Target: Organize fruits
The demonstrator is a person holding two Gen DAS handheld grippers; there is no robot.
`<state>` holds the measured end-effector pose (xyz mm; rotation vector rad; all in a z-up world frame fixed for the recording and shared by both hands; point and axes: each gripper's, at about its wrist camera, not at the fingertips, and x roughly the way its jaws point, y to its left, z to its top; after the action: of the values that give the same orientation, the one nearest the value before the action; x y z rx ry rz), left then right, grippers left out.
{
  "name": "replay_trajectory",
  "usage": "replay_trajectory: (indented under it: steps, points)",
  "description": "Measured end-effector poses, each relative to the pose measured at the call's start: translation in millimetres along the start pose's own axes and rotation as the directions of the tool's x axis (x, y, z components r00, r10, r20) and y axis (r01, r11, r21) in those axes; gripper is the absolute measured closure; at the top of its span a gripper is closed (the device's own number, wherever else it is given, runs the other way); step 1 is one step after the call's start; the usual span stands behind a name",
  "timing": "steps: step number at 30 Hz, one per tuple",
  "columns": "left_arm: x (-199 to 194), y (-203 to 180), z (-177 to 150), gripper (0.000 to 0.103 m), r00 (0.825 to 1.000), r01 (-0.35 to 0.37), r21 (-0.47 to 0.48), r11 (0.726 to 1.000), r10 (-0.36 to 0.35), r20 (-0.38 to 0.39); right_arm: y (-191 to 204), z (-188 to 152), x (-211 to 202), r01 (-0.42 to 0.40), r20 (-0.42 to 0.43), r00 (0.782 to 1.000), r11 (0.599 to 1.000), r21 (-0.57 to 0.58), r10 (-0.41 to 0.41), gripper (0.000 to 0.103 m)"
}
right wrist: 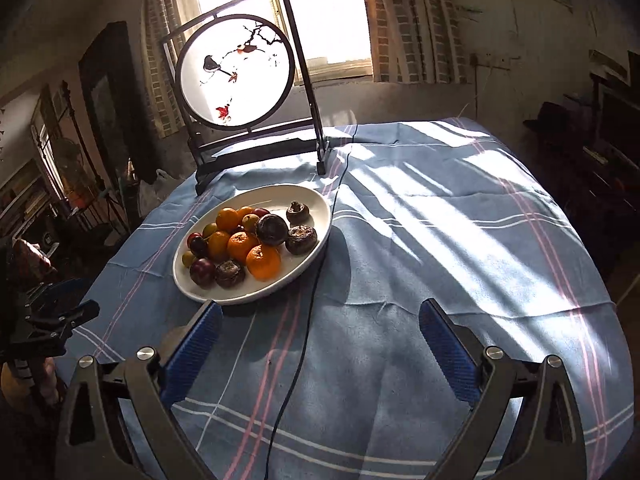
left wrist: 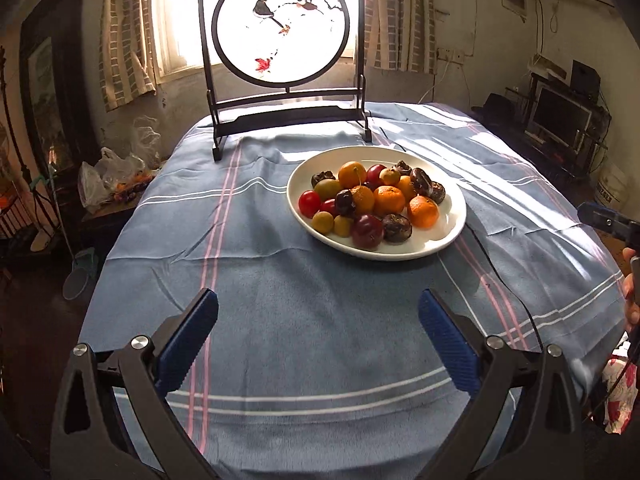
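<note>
A white plate (left wrist: 448, 236) sits on the blue striped tablecloth and holds several mixed fruits: orange tangerines (left wrist: 423, 211), red plums (left wrist: 367, 231), small green fruits (left wrist: 322, 222), red tomatoes (left wrist: 309, 203) and dark brown water chestnuts (left wrist: 397, 227). The plate also shows in the right wrist view (right wrist: 316, 200), with a tangerine (right wrist: 263, 262) and dark chestnuts (right wrist: 301, 239) on it. My left gripper (left wrist: 318, 312) is open and empty, hovering over the cloth in front of the plate. My right gripper (right wrist: 320, 320) is open and empty, just right of and in front of the plate.
A dark-framed round bird screen (left wrist: 282, 24) stands at the table's far edge behind the plate. A black cable (right wrist: 304, 344) runs across the cloth past the plate's right side. The table edges drop off left and right. Plastic bags (left wrist: 108, 176) lie on a low stand to the left.
</note>
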<state>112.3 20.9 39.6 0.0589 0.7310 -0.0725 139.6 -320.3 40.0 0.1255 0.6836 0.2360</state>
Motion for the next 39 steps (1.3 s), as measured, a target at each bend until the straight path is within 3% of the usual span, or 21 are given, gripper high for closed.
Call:
replay_trajectory:
  steps: [6, 12, 20, 39]
  points:
    - [-60, 2, -32, 0.005, 0.993, -0.084, -0.027, 0.996, 0.086, 0.078, -14, -39, -55, -0.027, 0.033, 0.999, 0.997, 0.072, 0.024, 0.004]
    - [-88, 0, -48, 0.005, 0.99, -0.088, -0.06, 0.994, 0.094, 0.104, -1, -62, -97, -0.015, 0.067, 0.998, 0.999, 0.034, 0.012, 0.004]
    - [-112, -4, -51, 0.005, 0.985, -0.088, -0.09, 0.992, 0.1, 0.139, 2, -70, -136, 0.024, 0.119, 0.993, 1.0, -0.003, -0.023, 0.004]
    - [-117, -13, -50, 0.005, 0.98, -0.122, -0.059, 0.991, 0.13, 0.15, 10, -78, -131, 0.03, 0.08, 0.996, 0.999, -0.039, -0.027, 0.004]
